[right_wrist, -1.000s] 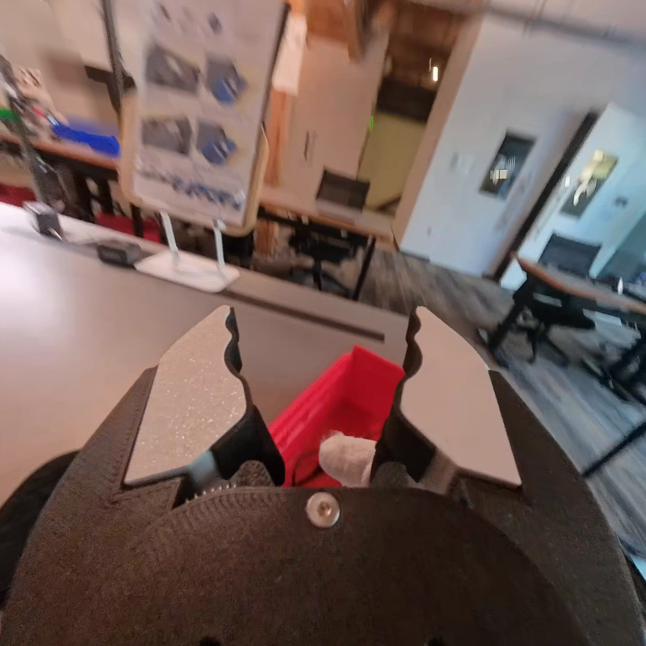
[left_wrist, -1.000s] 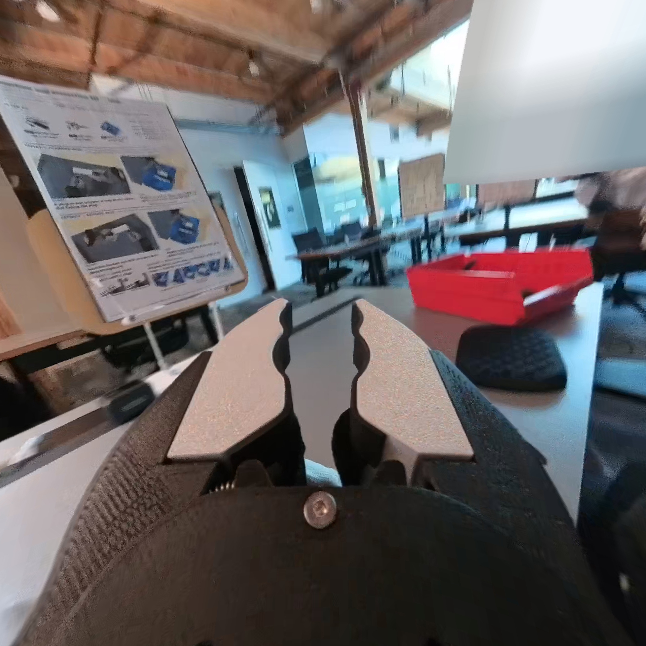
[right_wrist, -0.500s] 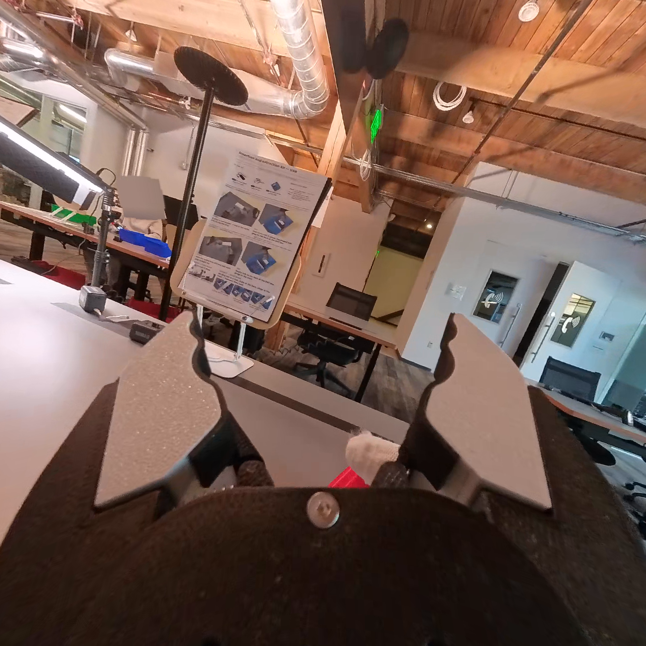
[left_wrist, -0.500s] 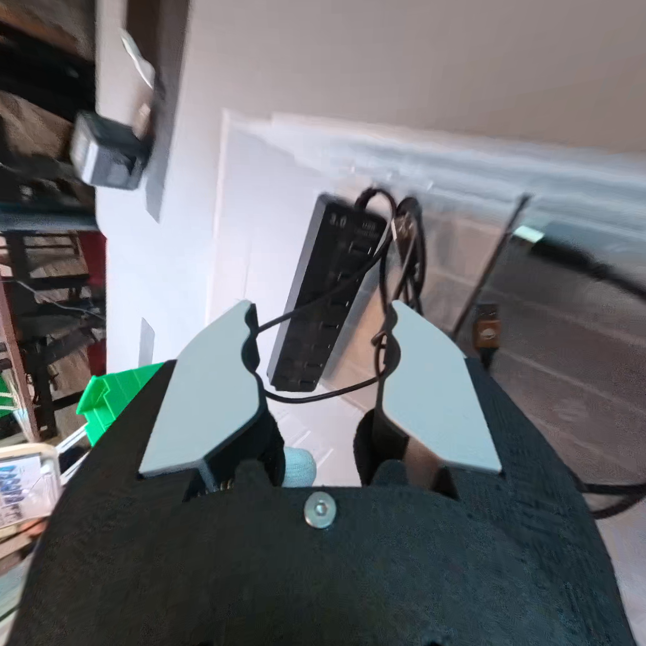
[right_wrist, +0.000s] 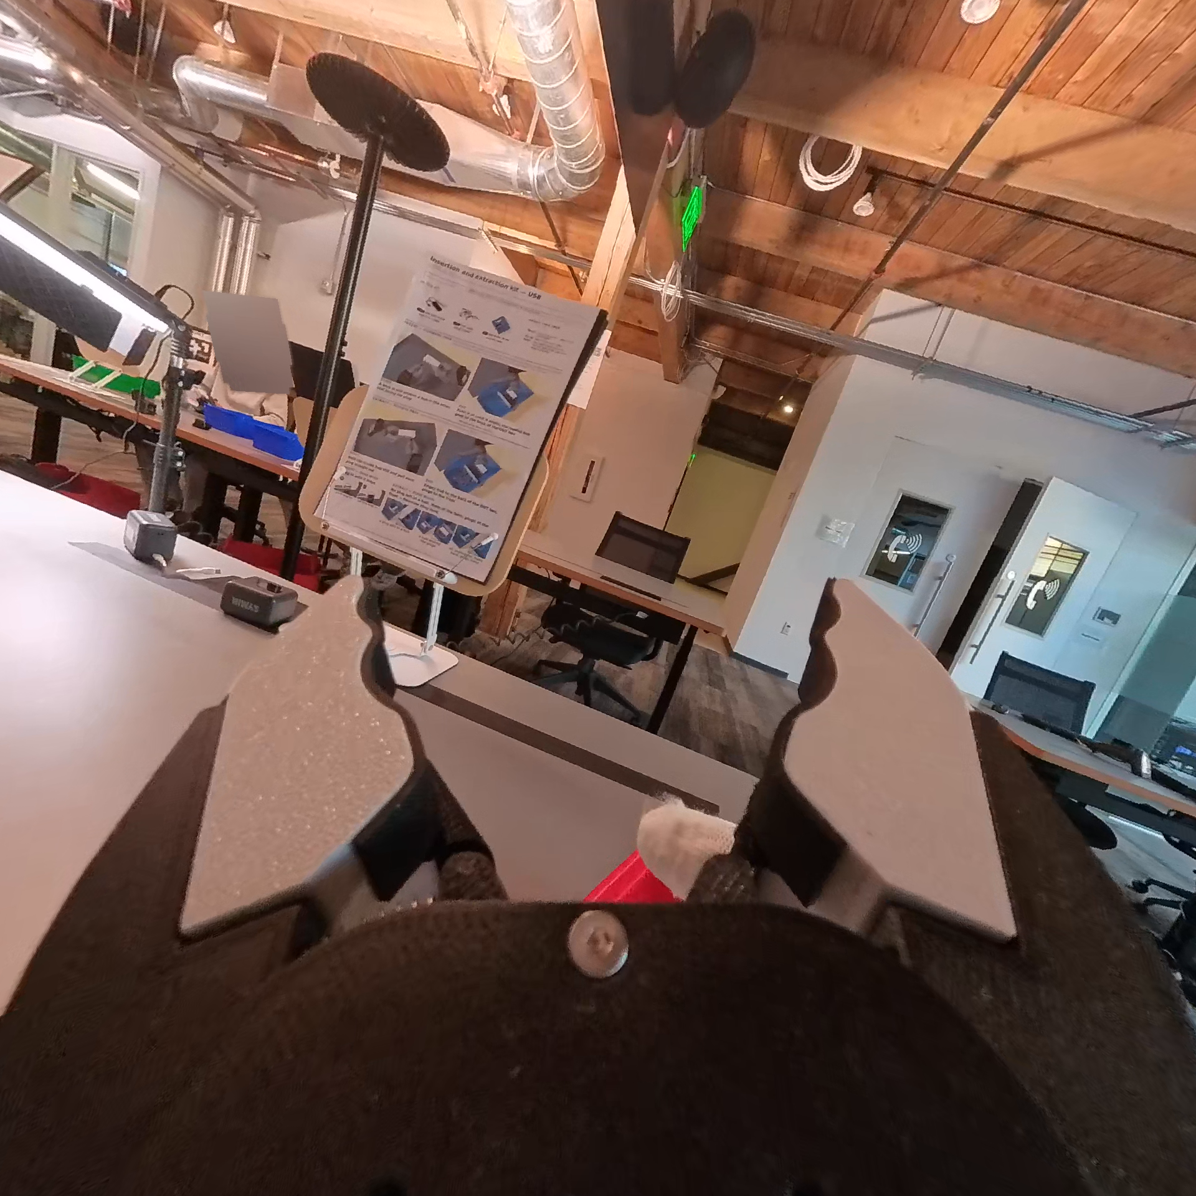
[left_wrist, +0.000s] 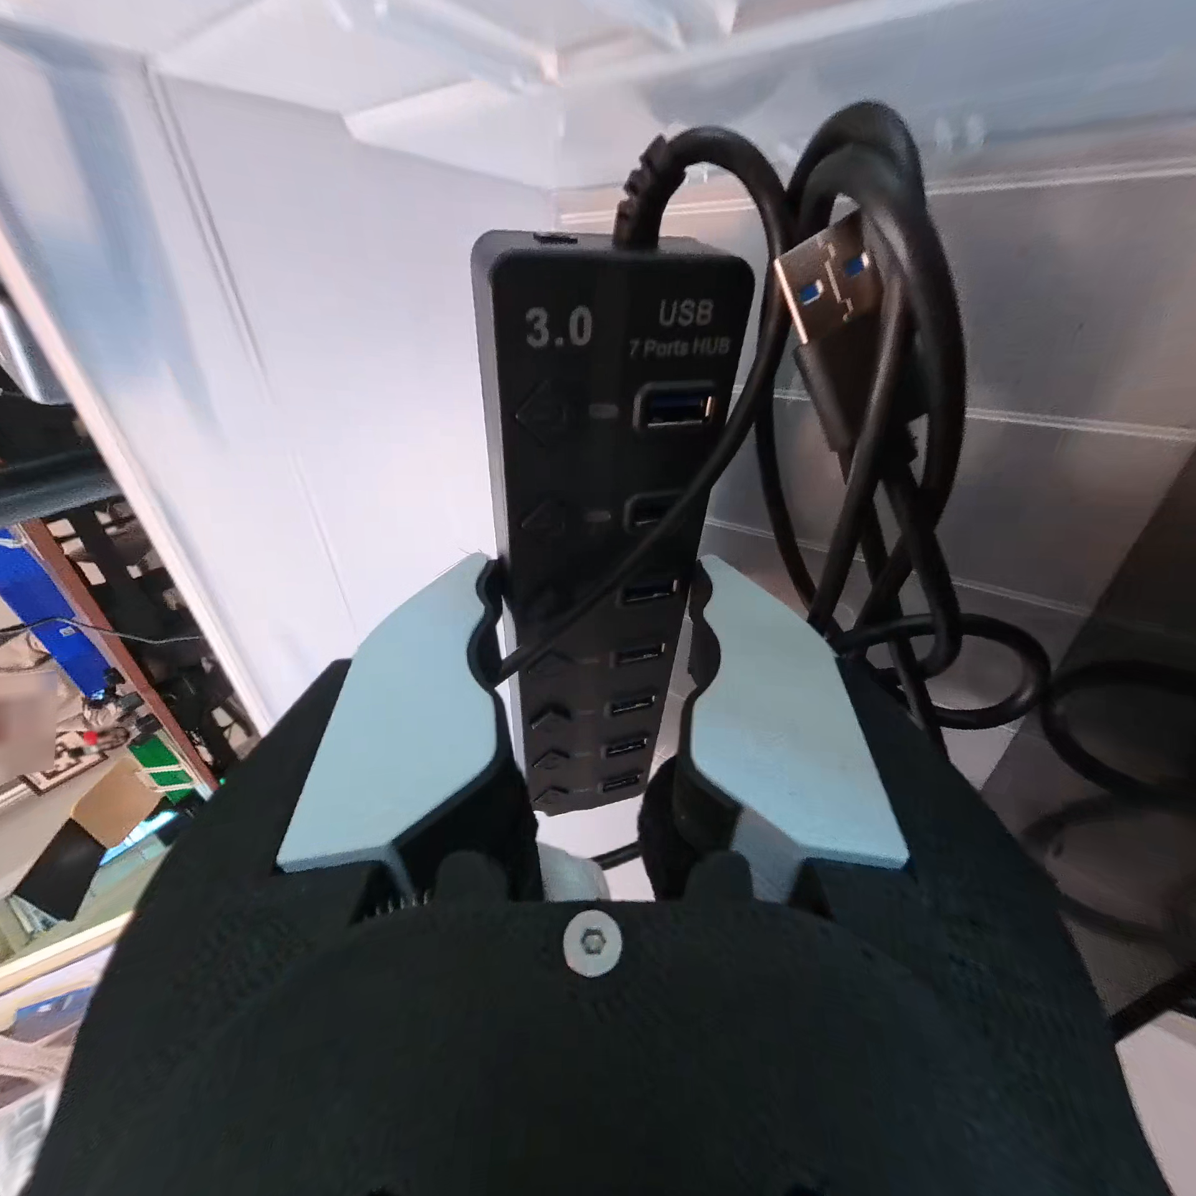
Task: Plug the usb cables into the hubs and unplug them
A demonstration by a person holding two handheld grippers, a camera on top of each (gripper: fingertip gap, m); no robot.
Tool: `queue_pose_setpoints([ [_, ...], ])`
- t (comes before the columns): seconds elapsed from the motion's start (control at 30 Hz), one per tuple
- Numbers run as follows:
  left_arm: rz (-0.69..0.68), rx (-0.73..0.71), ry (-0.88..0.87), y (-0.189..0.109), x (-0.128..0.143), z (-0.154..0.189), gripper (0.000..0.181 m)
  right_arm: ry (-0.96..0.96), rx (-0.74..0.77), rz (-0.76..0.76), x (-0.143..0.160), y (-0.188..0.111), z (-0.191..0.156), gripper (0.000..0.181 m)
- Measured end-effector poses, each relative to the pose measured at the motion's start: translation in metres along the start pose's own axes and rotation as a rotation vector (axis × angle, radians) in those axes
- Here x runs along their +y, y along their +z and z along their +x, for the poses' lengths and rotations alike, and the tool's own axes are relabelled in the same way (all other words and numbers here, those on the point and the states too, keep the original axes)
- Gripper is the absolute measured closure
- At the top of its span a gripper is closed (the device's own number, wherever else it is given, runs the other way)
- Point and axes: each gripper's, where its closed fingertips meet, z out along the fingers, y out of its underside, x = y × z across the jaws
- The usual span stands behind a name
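Left gripper (left_wrist: 592, 605) straddling black USB hub (left_wrist: 608, 492) in white bin (left_wrist: 323, 323), jaws partly open, contact unclear, ready for a steadying grip. Coiled cable (left_wrist: 867, 414) beside hub. Right gripper (right_wrist: 595, 653) wide open, empty, raised clear.

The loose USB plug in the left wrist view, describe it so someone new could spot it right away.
Start at the long black hub standing between the left gripper's fingers. Just right of its top end hangs a bundle of black cable. The plug is the silver metal tip with blue inserts, the only bright piece among the black loops.
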Motion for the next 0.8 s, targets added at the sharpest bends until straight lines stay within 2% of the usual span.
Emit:
queue_pose_setpoints([
  [0.17, -0.017, -0.035, -0.016, -0.003, 0.008, -0.001, 0.126, -0.015, -0.015, -0.023, 0.006, 0.004, -0.004, 0.058],
  [0.27, 0.005, -0.114, -0.056, -0.021, 0.009, -0.014, 0.126, -0.015, -0.022, -0.026, 0.007, 0.005, -0.005, 0.058],
  [0.4, 0.125, -0.256, -0.18, -0.067, 0.006, -0.047, 0.126, -0.015, -0.028, -0.027, 0.008, 0.006, -0.007, 0.059],
  [0.6, 0.222, -0.396, -0.269, -0.133, 0.003, -0.08, 0.126, -0.012, -0.048, -0.021, 0.006, 0.007, -0.012, 0.06],
  [0.8, 0.374, -0.546, -0.386, -0.203, -0.024, -0.118, 0.126, -0.023, -0.071, -0.019, 0.002, 0.008, -0.021, 0.061],
])
